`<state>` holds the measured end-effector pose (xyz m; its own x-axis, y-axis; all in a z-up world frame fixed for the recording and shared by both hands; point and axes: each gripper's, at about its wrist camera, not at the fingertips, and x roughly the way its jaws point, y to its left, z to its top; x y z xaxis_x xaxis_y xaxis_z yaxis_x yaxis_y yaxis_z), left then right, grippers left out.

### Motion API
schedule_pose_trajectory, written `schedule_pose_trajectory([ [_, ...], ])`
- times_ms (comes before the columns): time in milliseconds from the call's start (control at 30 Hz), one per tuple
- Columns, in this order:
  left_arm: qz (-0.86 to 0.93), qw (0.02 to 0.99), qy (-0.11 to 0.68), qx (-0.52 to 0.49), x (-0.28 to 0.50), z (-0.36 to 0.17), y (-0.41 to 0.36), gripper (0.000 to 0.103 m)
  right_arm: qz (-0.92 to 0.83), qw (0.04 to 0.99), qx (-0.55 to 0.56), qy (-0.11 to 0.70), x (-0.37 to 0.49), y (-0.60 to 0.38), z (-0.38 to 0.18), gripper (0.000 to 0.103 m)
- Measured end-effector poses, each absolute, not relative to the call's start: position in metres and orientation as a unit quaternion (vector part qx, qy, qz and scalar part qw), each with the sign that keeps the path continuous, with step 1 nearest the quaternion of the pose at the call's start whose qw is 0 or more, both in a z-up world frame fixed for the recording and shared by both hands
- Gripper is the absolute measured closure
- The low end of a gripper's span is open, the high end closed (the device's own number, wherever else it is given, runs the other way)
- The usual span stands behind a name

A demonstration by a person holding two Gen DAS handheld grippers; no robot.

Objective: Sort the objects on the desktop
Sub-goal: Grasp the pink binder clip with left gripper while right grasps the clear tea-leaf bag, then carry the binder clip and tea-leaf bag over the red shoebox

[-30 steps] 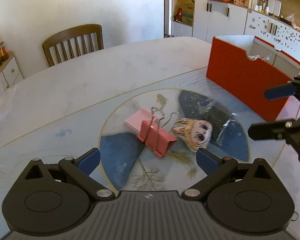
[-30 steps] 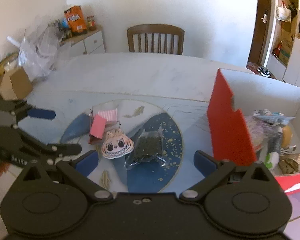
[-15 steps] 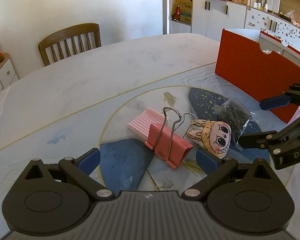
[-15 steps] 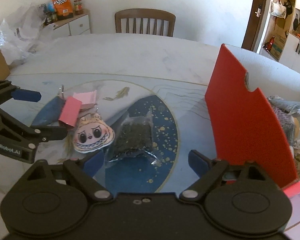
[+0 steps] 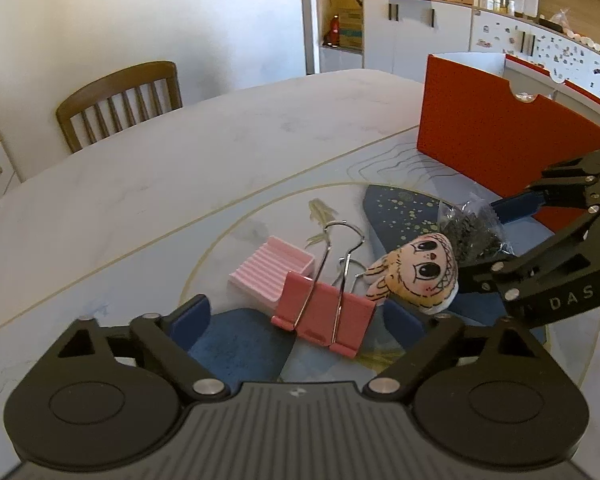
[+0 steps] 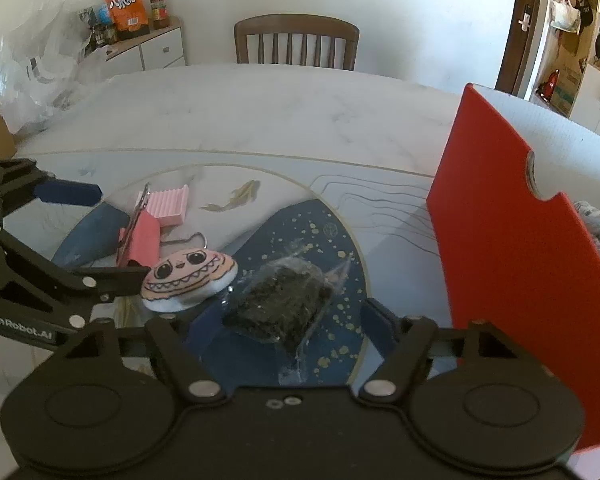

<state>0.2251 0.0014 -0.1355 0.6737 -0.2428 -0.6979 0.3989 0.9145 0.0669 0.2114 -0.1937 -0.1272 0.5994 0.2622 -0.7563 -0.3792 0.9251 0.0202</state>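
Note:
A pink binder clip (image 5: 324, 316) lies on the table between the fingertips of my left gripper (image 5: 296, 320), whose jaws are closing without touching it. Behind the clip sits a pink ribbed block (image 5: 272, 270). To its right lies a plush face toy (image 5: 416, 274). A clear bag of dark bits (image 6: 284, 304) lies between the fingertips of my right gripper (image 6: 286, 320). Those jaws are closing too, with gaps on both sides of the bag. Each gripper shows in the other's view: the right gripper (image 5: 484, 242) around the bag, the left gripper (image 6: 114, 234) around the binder clip (image 6: 140, 240).
A red box (image 6: 512, 248) with white inner walls stands on the right with several items inside. A wooden chair (image 6: 296, 40) is at the table's far side. A cabinet with snack packs (image 6: 126, 6) and plastic bags (image 6: 32, 76) are at the far left.
Both grippers have come down and closer to the objects, and their jaws have narrowed. The clip now lies between the left fingers and the bag between the right fingers.

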Motion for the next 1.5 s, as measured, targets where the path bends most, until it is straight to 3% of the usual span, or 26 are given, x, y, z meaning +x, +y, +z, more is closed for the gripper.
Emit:
schedule_pose_trajectory([
  [133, -0.188, 0.905, 0.366, 0.108, 0.227, -0.137, -0.002, 0.029, 0.183, 0.89, -0.061, 0.412, 0.213, -0.196, -0.127, 0.036],
  [567, -0.205, 0.901, 0.367, 0.105, 0.233, -0.139, -0.011, 0.049, 0.182, 0.892, -0.053, 0.41, 0.212, -0.196, -0.127, 0.045],
  [767, -0.201, 0.901, 0.37, 0.102, 0.232, -0.139, -0.013, 0.049, 0.176, 0.895, -0.048, 0.407, 0.212, -0.197, -0.127, 0.05],
  [1233, -0.175, 0.902, 0.389, 0.072, 0.217, -0.135, -0.004, 0.05, 0.158, 0.904, -0.032, 0.396, 0.2, -0.205, -0.119, 0.074],
  [1500, -0.16, 0.9, 0.402, 0.055, 0.202, -0.128, -0.001, 0.05, 0.149, 0.909, -0.015, 0.389, 0.181, -0.217, -0.104, 0.076],
])
